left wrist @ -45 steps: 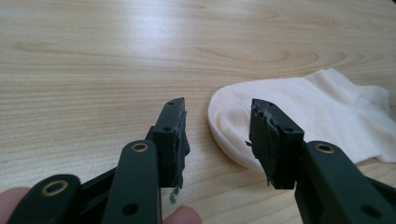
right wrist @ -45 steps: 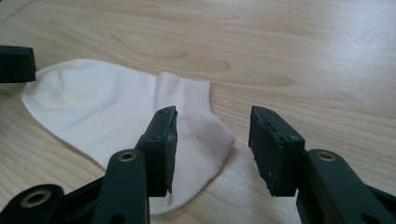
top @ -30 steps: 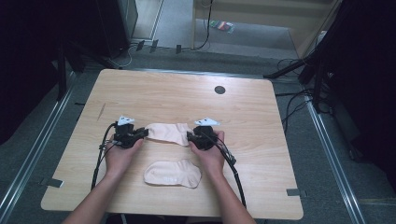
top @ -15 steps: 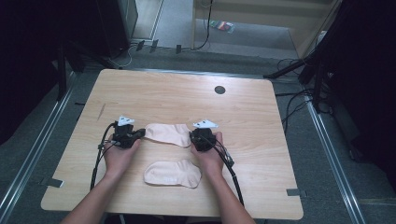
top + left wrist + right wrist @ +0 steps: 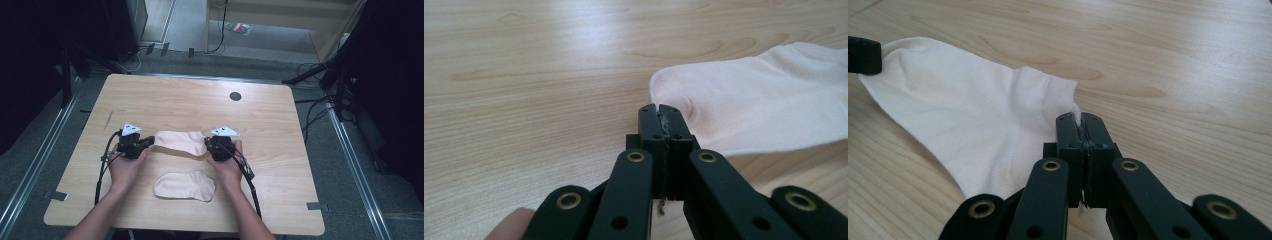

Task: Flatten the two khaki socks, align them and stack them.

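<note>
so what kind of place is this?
Likely a lab or data-collection workspace, not a home: a bare wooden table on grey flooring, loose cables along its sides, dark equipment around it, and two socks as props.

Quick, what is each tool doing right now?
Left tool: closed, pinching one end of the far sock.
Right tool: closed, pinching the other end of that sock.

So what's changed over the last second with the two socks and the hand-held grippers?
Very little. The right hand-held gripper has edged slightly inward and toward the person, and the far sock looks a touch less stretched. The left hand-held gripper stays where it was. Both remain clamped on opposite ends of that sock. The near sock still lies flat and untouched on the table.
</note>
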Tool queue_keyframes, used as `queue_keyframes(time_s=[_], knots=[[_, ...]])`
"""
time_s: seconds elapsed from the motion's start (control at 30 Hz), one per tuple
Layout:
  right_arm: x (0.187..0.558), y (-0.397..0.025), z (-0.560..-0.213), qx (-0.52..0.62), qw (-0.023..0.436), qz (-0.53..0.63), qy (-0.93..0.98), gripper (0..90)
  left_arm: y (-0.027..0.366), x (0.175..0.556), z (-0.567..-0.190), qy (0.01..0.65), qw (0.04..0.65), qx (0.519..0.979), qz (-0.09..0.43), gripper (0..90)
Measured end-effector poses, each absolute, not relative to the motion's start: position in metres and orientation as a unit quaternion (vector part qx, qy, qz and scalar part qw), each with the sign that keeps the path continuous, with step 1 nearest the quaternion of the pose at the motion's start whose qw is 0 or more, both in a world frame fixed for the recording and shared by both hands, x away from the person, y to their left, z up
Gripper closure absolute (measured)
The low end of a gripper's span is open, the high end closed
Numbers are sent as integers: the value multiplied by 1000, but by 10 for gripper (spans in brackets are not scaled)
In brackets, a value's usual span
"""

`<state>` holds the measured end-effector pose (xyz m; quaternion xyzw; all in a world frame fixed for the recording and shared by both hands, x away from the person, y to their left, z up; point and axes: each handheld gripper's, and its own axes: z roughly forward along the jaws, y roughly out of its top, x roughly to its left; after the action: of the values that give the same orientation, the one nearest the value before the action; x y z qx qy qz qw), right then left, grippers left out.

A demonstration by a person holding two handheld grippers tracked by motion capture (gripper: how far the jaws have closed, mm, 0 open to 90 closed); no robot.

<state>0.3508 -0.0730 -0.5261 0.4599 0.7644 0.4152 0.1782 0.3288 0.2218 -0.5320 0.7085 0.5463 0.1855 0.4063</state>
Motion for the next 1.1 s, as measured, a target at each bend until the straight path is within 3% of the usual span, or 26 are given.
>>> queue_keyframes(time_s=[1.1], knots=[[313, -96, -500, 455, 173, 437, 756, 891, 210, 275, -513, 513, 444, 710, 191, 900]])
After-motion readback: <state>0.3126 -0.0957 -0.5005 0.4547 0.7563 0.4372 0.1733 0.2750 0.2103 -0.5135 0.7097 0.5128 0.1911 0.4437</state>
